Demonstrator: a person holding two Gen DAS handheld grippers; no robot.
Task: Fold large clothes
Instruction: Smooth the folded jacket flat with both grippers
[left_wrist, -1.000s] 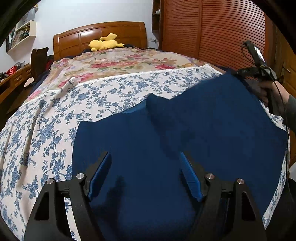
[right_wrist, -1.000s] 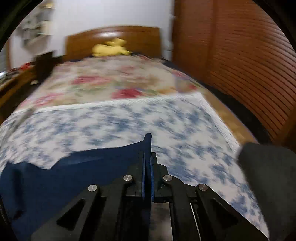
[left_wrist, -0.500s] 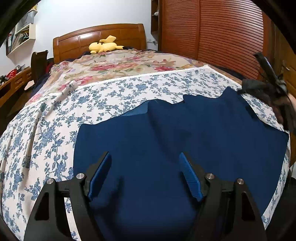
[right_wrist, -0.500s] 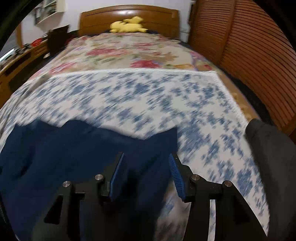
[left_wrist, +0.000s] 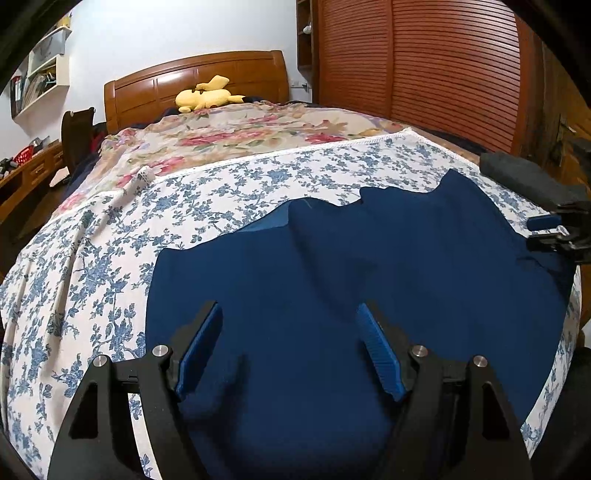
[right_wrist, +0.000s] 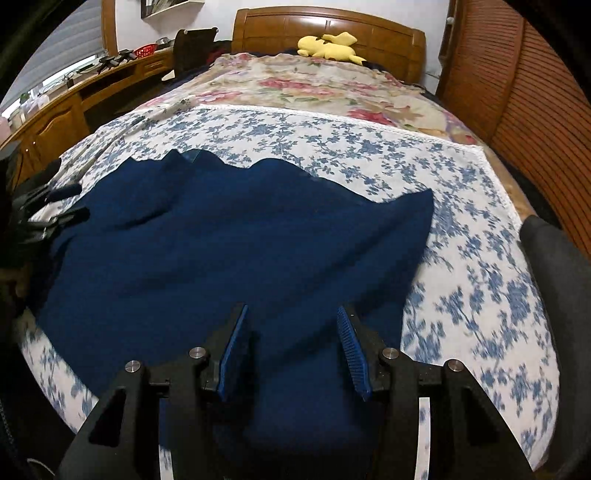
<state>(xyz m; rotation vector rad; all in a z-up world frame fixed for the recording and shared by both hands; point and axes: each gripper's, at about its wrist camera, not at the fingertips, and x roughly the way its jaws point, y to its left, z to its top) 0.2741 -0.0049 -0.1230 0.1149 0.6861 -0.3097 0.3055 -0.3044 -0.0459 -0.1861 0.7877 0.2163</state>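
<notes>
One navy garment (left_wrist: 332, 295), perhaps folded; two parted hand-held grippers (left_wrist: 288, 325) (right_wrist: 291, 325)

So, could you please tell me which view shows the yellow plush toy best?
The left wrist view: the plush toy lies unobstructed against the headboard, fairly central. The right wrist view shows the same toy near the frame's top edge, more squashed by the lens.
</notes>
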